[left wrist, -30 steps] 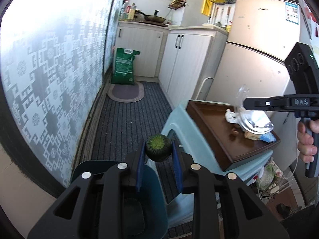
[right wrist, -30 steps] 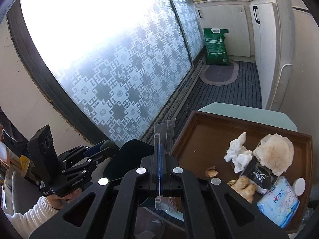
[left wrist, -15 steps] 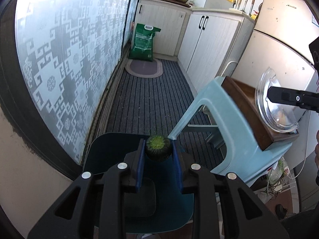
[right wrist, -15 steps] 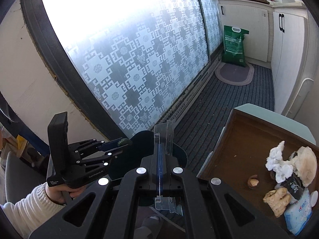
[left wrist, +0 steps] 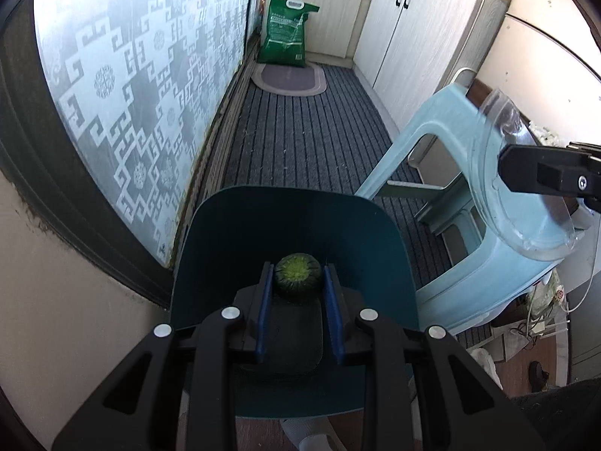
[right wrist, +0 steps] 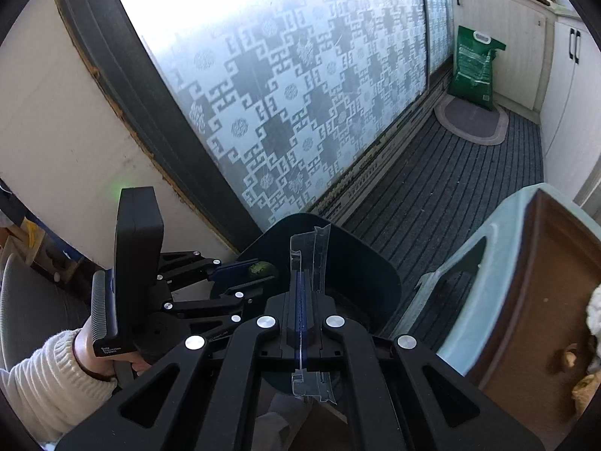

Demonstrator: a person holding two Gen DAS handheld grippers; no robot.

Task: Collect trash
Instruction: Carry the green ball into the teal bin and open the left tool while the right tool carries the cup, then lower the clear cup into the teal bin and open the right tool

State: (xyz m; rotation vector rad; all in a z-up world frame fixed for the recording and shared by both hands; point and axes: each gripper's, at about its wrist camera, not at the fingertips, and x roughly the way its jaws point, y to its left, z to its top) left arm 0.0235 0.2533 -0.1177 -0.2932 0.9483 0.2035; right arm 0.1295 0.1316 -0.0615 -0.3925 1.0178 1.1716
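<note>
My left gripper is shut on a small round green fruit scrap and holds it over the open dark teal trash bin. The left gripper also shows in the right wrist view, with the scrap at the bin's rim. My right gripper is shut on the edge of a clear plastic lid, held upright above the bin. The lid and the right gripper show at the right of the left wrist view.
A light blue plastic stool stands right of the bin and bears a brown wooden tray with more trash at its far end. A patterned glass door runs along the left. A green sack, an oval mat and cabinets are at the far end.
Both grippers moved left and down from the tray toward the bin. The fruit scrap and the lid now hang over the bin's opening. Neither grip changed.
</note>
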